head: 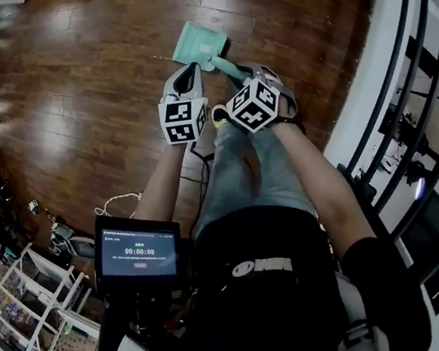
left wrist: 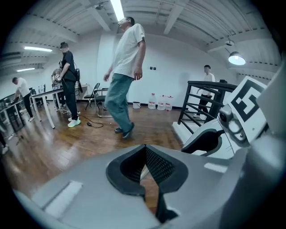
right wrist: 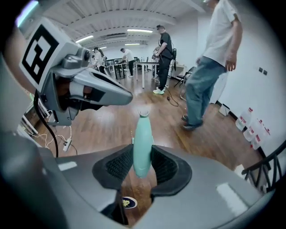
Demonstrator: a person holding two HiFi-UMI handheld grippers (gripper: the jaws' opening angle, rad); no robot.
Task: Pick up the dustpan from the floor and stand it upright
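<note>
Mint-green plastic dustpan (head: 199, 45) just ahead of the right gripper (head: 246, 74), slim handle (right wrist: 142, 147) clamped between that gripper's jaws, pan end out over the dark, glossy wooden plank floor (head: 96, 66). Left gripper (left wrist: 145, 150) just beside, jaws closed together, nothing between. Beyond: white walls (left wrist: 174, 67), strip lights (left wrist: 117, 9) overhead, black stair railing (left wrist: 201, 96), person in white shirt and jeans (left wrist: 126, 67) mid-floor.

The dustpan (head: 199, 45) is down by the wooden floor (head: 96, 66), ahead of the person's legs (head: 240, 174). Its handle (right wrist: 142, 138) sits between the jaws of the right gripper (head: 238, 72). The left gripper (head: 192, 67) is just beside the handle, on its left. A railing (head: 428, 122) runs along the right. A shelf rack (head: 28, 297) stands behind at the left, with a cable (head: 119, 200) on the floor between it and the legs.
</note>
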